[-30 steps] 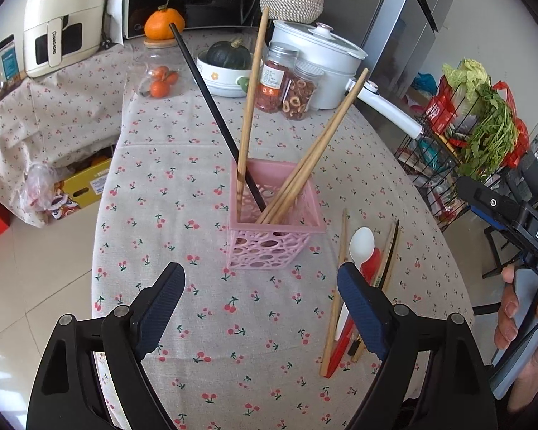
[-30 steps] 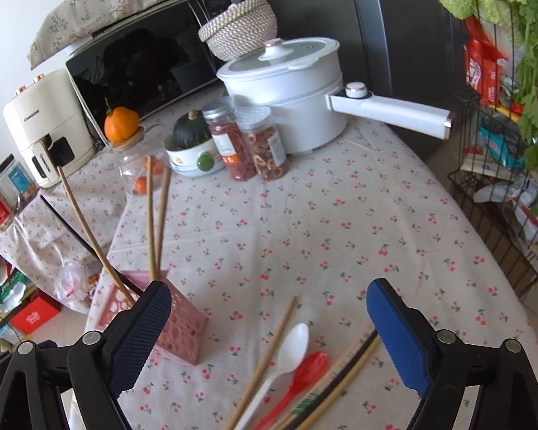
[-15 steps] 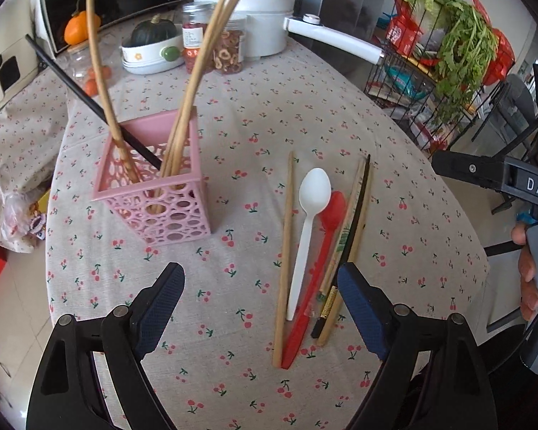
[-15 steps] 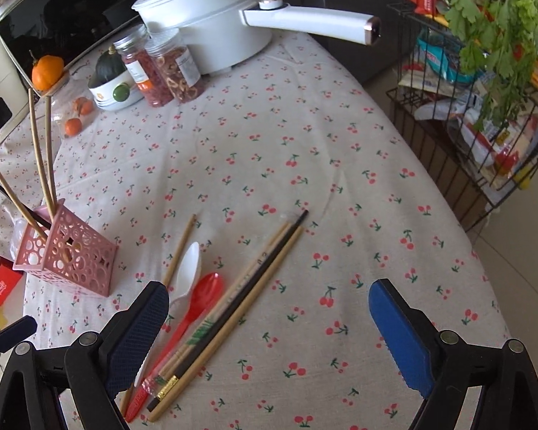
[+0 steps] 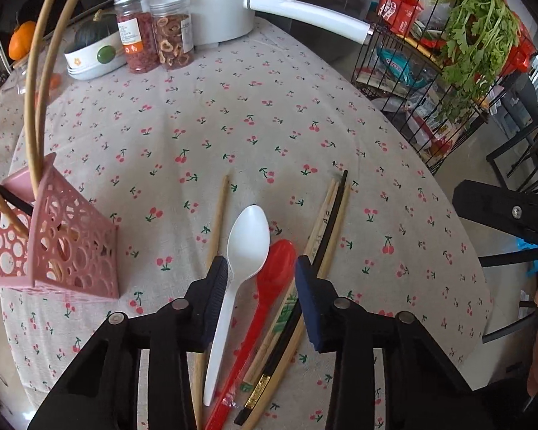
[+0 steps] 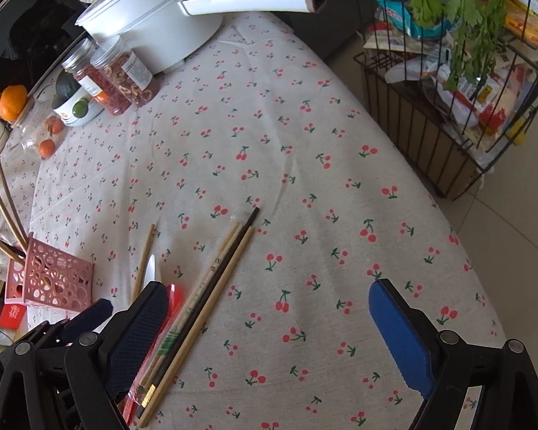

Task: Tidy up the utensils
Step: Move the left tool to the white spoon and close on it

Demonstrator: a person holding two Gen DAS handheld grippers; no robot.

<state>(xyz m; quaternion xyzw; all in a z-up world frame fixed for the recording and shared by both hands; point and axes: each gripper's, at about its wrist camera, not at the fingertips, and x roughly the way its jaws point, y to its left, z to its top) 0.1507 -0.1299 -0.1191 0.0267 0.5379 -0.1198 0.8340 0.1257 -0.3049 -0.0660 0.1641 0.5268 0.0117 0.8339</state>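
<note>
The left gripper (image 5: pixel 261 267) hangs low over the loose utensils on the cherry-print tablecloth (image 5: pixel 269 114), its jaws closing; the white plastic spoon (image 5: pixel 245 247) and the red spoon (image 5: pixel 274 276) lie between the pads, which are not pressing on either yet. A single bamboo chopstick (image 5: pixel 219 215) lies just left of the white spoon. To the right of the red spoon sits a small bundle: a pale chopstick with tiny print and a green band, a black chopstick (image 5: pixel 331 215) with a gold band near its butt, and a plain wooden one. The print on them is too small to read from here.

The right gripper (image 6: pixel 269 326) is spread wide over bare cloth, grasping nothing, its left pad beside the bundle.

The pink perforated holder (image 5: pixel 65 247) stands at the table's left edge with several chopsticks leaning out of it. At the far end are two clear jars (image 5: pixel 154 39) with labels I cannot make out, a white pot with a long handle (image 5: pixel 304 12), and a wire rack (image 6: pixel 448 114) holding greens and packets.
</note>
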